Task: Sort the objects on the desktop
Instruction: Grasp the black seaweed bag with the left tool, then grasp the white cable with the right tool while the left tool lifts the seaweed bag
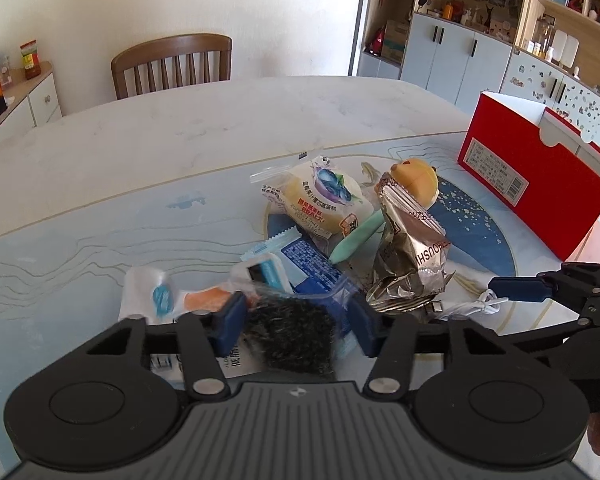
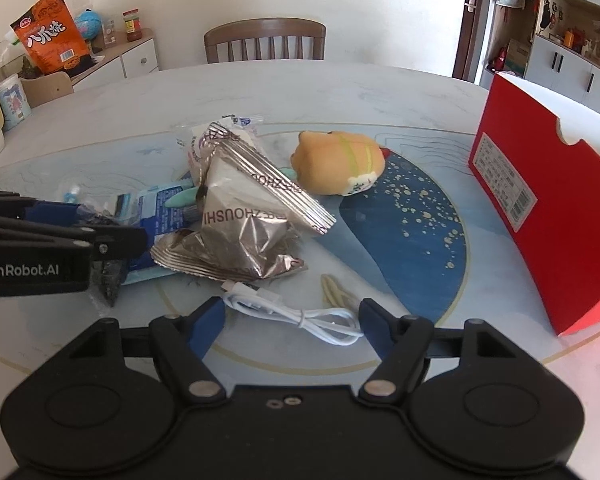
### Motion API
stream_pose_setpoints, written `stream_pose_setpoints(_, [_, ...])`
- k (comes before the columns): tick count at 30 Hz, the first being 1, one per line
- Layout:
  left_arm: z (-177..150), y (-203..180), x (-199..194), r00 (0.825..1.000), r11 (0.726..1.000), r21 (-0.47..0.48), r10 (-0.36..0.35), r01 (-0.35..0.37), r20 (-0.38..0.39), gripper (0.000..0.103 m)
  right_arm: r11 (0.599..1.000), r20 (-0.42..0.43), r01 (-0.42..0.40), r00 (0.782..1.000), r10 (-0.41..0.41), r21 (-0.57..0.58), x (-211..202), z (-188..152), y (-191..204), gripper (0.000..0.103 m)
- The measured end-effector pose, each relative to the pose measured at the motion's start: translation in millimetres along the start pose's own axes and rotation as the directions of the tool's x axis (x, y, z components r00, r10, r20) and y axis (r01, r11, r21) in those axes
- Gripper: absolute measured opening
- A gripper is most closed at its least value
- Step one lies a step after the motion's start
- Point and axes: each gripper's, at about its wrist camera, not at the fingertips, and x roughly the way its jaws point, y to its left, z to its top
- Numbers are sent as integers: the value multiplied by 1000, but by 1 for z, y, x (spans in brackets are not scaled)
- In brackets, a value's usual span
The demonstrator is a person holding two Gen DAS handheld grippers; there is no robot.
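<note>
While the left claw (image 1: 296, 326) pinches a dark fuzzy pouch (image 1: 292, 336), only the right claw (image 2: 292, 326), spread, shows the white cable (image 2: 300, 314)

wall (image 1: 220, 0): white | wooden chair (image 2: 265, 39) behind table | cabinets (image 1: 452, 44): white, right | daylight

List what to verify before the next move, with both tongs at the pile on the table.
1. Left tongs shut on the dark fuzzy packet: ok.
2. Right tongs open: ok.
3. White cable lies between the right tongs' fingers: ok.
4. Cable's far end free of the silver foil bag: cannot tell.
5. Red box standing open-topped: ok.
</note>
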Motion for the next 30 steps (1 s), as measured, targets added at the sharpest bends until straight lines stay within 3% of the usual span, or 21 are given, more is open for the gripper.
stream_pose_setpoints(11, [-2,0,-7,1000,1000,-11,-13,13,10,35,1000,23,10,1000,-10,-21,-12,1,-3,73])
stream_pose_setpoints(30, [3,-17,-35,998,998,0,-56,56,36,33,1000,58,26,998,-26,8,-41,2,-17,73])
